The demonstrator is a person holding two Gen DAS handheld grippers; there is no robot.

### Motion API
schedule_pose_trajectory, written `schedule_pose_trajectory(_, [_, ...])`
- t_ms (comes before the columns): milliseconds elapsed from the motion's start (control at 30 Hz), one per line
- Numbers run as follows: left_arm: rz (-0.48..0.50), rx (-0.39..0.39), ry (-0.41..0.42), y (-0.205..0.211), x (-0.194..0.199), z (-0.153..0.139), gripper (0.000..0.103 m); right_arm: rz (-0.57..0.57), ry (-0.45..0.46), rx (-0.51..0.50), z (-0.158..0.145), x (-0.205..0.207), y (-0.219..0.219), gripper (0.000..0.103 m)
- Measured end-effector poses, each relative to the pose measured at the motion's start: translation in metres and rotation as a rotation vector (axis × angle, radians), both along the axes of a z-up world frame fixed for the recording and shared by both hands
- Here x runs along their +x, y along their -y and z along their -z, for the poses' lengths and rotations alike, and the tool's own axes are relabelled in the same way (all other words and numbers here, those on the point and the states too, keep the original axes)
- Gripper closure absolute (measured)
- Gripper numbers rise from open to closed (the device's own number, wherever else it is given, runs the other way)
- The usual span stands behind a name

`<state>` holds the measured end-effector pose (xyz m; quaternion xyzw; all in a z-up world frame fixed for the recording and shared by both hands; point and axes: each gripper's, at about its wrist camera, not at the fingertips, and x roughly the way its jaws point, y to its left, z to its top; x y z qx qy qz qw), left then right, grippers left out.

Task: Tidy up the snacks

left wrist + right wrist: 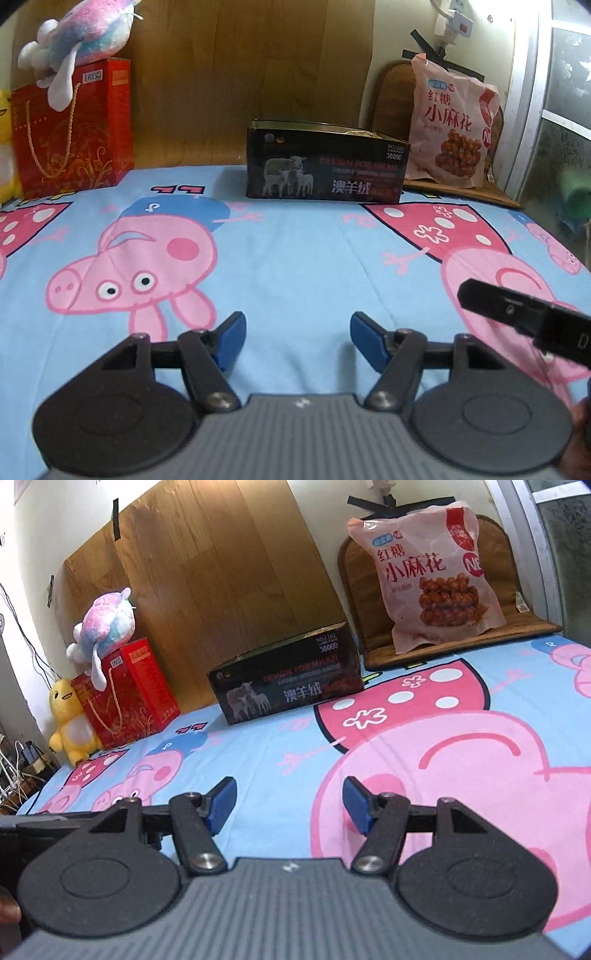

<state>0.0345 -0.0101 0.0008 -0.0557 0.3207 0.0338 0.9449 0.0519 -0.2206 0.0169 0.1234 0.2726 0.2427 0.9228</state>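
Note:
A pink snack bag (452, 122) (436, 579) with fried twists printed on it leans upright at the back right, on a brown mat (369, 590). An open black box (325, 166) (288, 679) with sheep on its side stands on the bed, left of the bag. My left gripper (297, 341) hovers low over the bedsheet, open, with nothing between its blue pads. My right gripper (290, 805) is likewise open with only the sheet showing between its blue pads, well short of the box and bag. Part of the right gripper's body (517, 317) shows at the right edge of the left wrist view.
A cartoon-pig bedsheet (295, 251) (424, 738) covers the bed. A red gift bag (74, 129) (125, 694) stands at the back left with a pastel plush (81, 33) (103, 624) on top and a yellow plush (70, 720) beside it. A wooden board (221, 572) leans on the wall behind.

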Motion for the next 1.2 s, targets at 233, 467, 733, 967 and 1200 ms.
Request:
schedule_pose_trajectory(233, [-0.014,0.005,0.015,-0.0019,-0.0023,0.0016,0.03,-0.012,0.007,0.016,0.0008,-0.0028,0.0017,0.037])
schedule_pose_trajectory(467, [-0.019,0.015,0.017,-0.0003,-0.0032,0.0023,0.029,-0.027,0.025,0.002,-0.0003,-0.0082,-0.003,0.036])
schedule_pose_trajectory(733, [-0.03,0.018,0.01,-0.0014,-0.001,0.0022,0.014,-0.025,0.005,0.031,0.0006,-0.0061,-0.0001,0.032])
schedule_pose_trajectory(967, [-0.055,0.022,0.02,-0.0037,-0.0023,0.0007,0.002,-0.03,-0.011,0.041,0.0017,-0.0044,0.0006,0.031])
schedule_pose_trajectory(1200, [-0.056,0.01,-0.008,-0.0062,0.0022,0.0023,0.0,-0.031,-0.029,0.056,0.0021,-0.003,0.002,0.029])
